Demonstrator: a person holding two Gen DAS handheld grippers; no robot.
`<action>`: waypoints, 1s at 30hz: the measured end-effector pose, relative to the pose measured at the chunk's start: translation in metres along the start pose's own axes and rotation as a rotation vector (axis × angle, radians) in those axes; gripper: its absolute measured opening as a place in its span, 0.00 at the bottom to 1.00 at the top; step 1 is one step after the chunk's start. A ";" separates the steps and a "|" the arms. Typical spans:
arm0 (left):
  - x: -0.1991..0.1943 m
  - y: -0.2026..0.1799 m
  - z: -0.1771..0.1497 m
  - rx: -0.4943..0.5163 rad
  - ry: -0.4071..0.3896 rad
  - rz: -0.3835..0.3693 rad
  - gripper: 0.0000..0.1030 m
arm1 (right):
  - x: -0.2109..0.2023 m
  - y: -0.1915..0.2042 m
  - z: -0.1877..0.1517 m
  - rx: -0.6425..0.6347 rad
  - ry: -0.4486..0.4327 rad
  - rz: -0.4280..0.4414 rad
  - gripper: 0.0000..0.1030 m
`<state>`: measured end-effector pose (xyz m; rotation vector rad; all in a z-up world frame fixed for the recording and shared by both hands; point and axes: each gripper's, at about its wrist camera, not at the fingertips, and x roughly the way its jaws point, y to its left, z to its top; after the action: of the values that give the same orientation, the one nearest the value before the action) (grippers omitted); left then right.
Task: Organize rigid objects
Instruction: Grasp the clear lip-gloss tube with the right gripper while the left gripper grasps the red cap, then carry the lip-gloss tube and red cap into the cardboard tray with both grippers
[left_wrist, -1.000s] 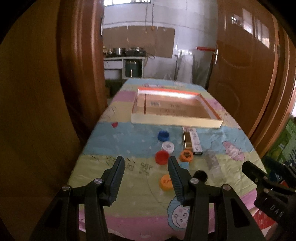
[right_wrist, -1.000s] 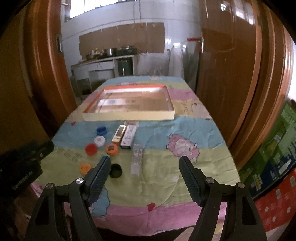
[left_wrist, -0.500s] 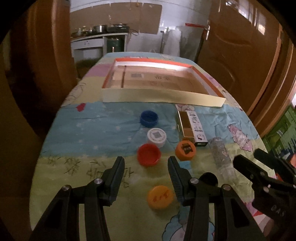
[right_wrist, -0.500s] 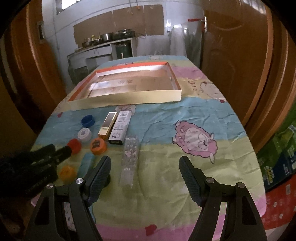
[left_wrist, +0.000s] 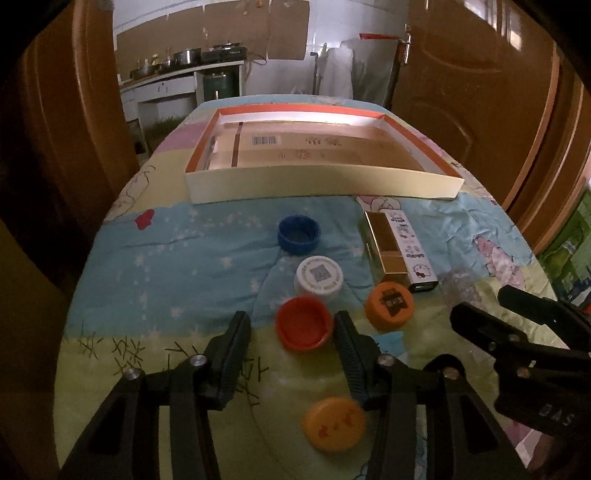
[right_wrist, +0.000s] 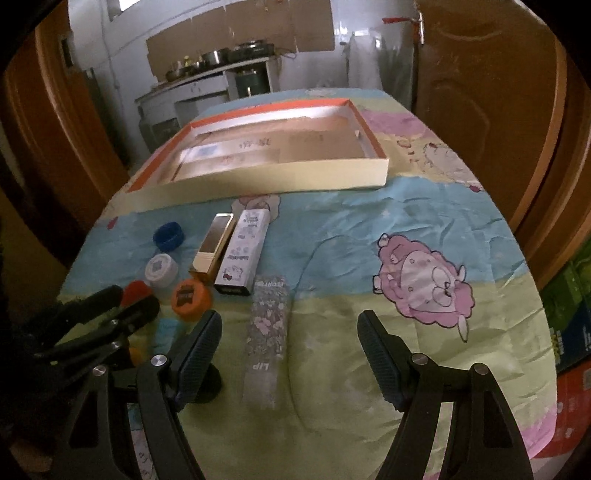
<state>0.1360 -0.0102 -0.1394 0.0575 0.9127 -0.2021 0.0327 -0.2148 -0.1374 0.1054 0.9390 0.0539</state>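
left gripper (left_wrist: 291, 334) jaws closing around red cap (left_wrist: 303, 328); white cap (left_wrist: 318, 276) behind

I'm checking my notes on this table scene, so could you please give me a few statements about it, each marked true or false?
1. The red cap lies between the left gripper's jaws, which are closing. True.
2. The blue cap sits inside the tray. False: it lies on the cloth in front of the tray.
3. The white cap lies between the blue and red caps. True.
4. The right gripper holds the flowered box. False: its jaws are open and hold nothing.
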 end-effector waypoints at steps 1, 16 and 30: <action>0.000 -0.001 -0.001 0.008 -0.002 0.007 0.40 | 0.003 0.001 0.000 -0.003 0.010 -0.003 0.75; -0.005 0.006 -0.004 -0.011 -0.018 -0.033 0.30 | 0.007 0.017 -0.009 -0.098 0.000 -0.047 0.21; -0.016 0.017 -0.006 -0.086 -0.026 -0.047 0.30 | -0.002 0.003 -0.012 -0.037 -0.018 0.042 0.20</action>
<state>0.1257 0.0100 -0.1309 -0.0468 0.8965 -0.2068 0.0219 -0.2112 -0.1418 0.0908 0.9178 0.1088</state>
